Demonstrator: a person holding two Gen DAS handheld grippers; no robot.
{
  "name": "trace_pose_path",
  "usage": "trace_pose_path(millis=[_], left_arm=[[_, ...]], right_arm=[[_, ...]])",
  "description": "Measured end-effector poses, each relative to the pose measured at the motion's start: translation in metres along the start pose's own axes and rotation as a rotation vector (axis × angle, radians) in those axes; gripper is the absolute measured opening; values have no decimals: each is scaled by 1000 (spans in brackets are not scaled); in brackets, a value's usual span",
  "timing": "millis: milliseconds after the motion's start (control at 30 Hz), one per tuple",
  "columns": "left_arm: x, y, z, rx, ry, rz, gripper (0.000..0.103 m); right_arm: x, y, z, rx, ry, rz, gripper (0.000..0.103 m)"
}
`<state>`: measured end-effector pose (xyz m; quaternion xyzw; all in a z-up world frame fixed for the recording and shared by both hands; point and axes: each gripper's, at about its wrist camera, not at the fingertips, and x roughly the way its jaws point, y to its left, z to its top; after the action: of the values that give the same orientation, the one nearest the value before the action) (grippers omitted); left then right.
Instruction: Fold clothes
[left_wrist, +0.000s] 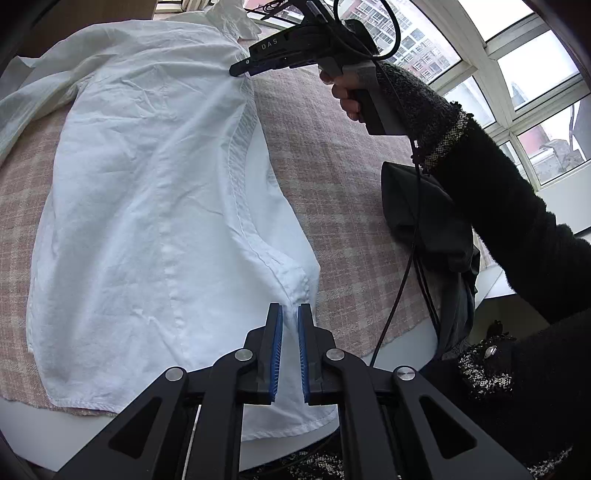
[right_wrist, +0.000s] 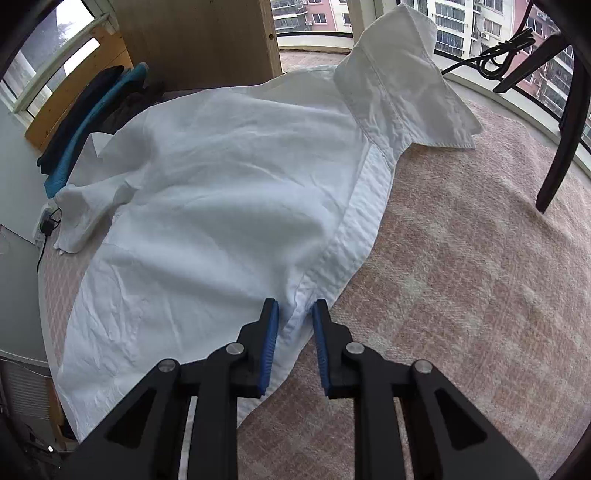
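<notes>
Now the white shirt (left_wrist: 147, 192) lies spread on the pink plaid counter (left_wrist: 332, 155), collar (right_wrist: 402, 88) at its far end. Both hand-held grippers pinch its front placket edge: the left hand-held gripper (left_wrist: 290, 314) near the hem, the right hand-held gripper (right_wrist: 295, 314) farther up toward the collar.

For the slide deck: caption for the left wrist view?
Left gripper and right gripper pinch one edge of a white shirt on a checked cloth.

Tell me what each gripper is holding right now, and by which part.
Both hold the white shirt by its button-placket edge: the left gripper near the hem, the right gripper farther up toward the collar.
</notes>
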<state>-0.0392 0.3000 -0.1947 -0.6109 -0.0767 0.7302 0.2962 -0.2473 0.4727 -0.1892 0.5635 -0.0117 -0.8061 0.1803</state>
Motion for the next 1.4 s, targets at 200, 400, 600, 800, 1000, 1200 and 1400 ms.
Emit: trace_pose_path(millis=[200,400,600,800,1000,1200,1400], left_arm=[[11,-6,-6,22,40,42,8],[14,8,8,-42,10,54,25],[31,12,31,8,11,199,22],[30,32,34,-8,16,230,5],[24,46,30,-15,8,253,4],[-5,27,32,3,-69,192,4],[21,5,49,81,-49,115,5]], right_arm=[[-36,1,-21,70,4,129,22],[-36,39,-77,127,121,419,25],[-12,59,-104,139,208,369,25],[-11,55,-106,173,198,414,35],[-9,55,-107,175,187,446,38],[-7,54,-103,192,180,466,38],[-5,54,-93,212,184,465,38]])
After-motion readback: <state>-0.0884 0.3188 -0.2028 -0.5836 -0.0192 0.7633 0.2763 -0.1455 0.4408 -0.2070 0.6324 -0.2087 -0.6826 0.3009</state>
